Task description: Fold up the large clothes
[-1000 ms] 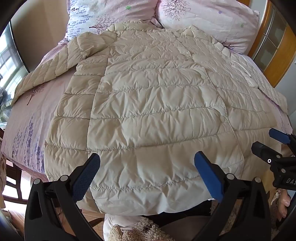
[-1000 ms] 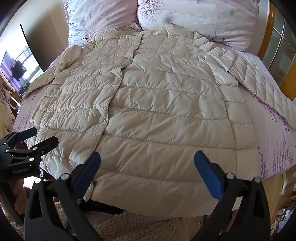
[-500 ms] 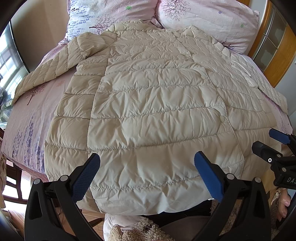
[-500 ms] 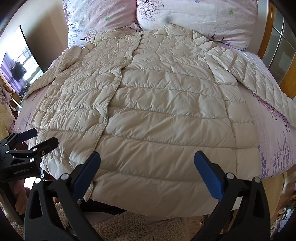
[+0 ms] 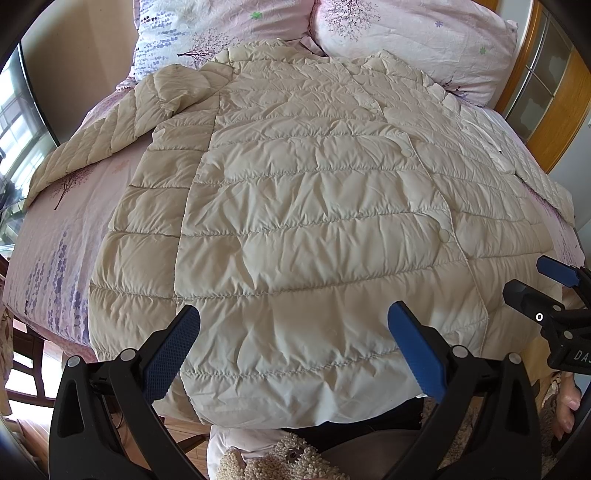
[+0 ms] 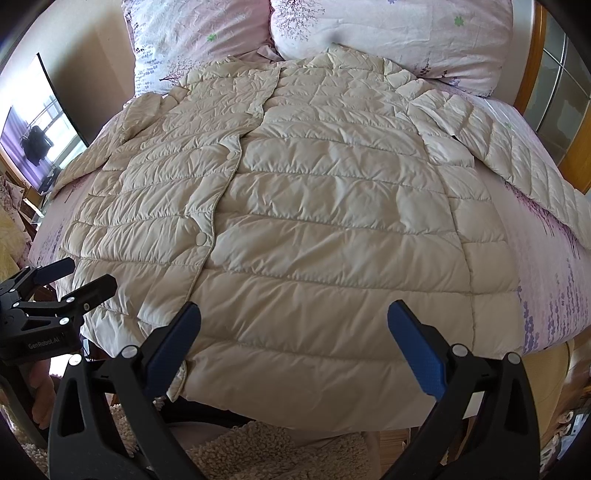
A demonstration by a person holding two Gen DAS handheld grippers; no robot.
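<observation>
The quilted jacket (image 5: pixel 314 221) is cream all over, with matching cream snap buttons (image 5: pixel 443 235). Under it, the bedsheet (image 5: pixel 48 236) is pale pink, printed with purple flower sprigs and small dark trees. Behind the jacket's collar, two pillows (image 6: pixel 388 29) carry the same pink print with green blossoms. The left tongs (image 5: pixel 295 347) and right tongs (image 6: pixel 295 347) are black with blue pads.

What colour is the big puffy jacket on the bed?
Cream quilted puffer jacket, clearest in the right wrist view.
</observation>
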